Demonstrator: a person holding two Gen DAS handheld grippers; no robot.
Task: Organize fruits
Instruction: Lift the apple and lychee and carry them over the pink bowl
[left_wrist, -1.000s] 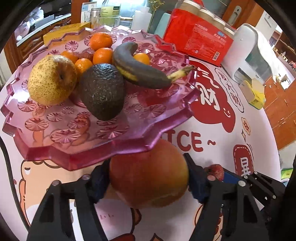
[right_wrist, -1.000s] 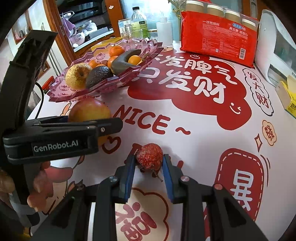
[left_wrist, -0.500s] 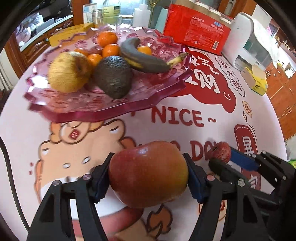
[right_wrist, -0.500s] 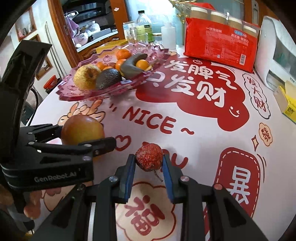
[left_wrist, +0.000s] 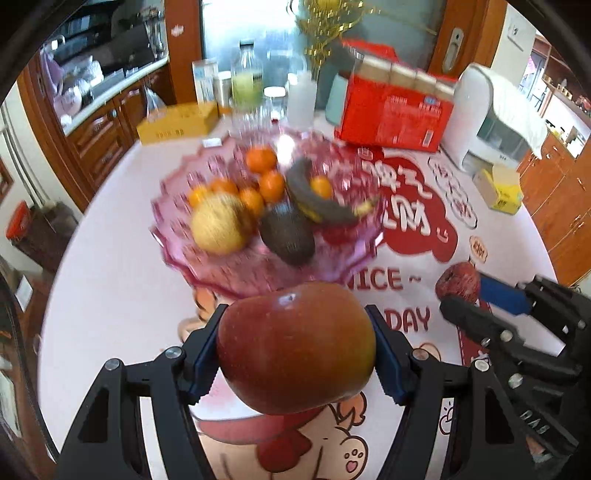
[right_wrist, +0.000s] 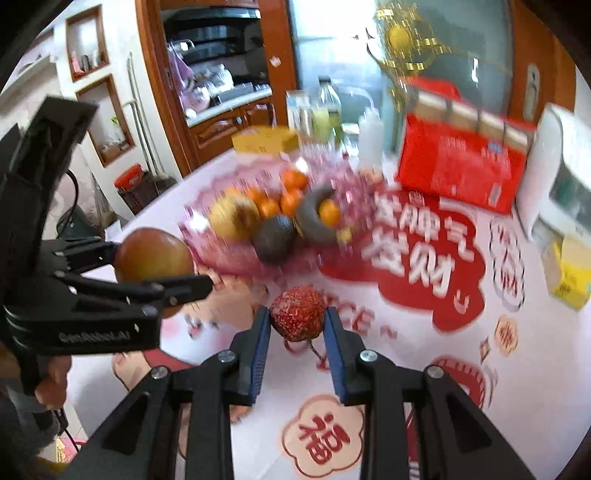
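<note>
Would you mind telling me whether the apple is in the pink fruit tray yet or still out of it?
Out. The apple is clamped in the left claw, in front of the pink tray, which holds the other fruit.

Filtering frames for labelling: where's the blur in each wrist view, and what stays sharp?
Left wrist view: pink tray and its fruit smeared; apple in the left gripper fairly crisp. Right wrist view: background and tablecloth print blurred harder; lychee in the right gripper sharp.

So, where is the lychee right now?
The lychee is held in the right gripper, above the tablecloth, in front of the pink fruit tray and right of the apple.
</note>
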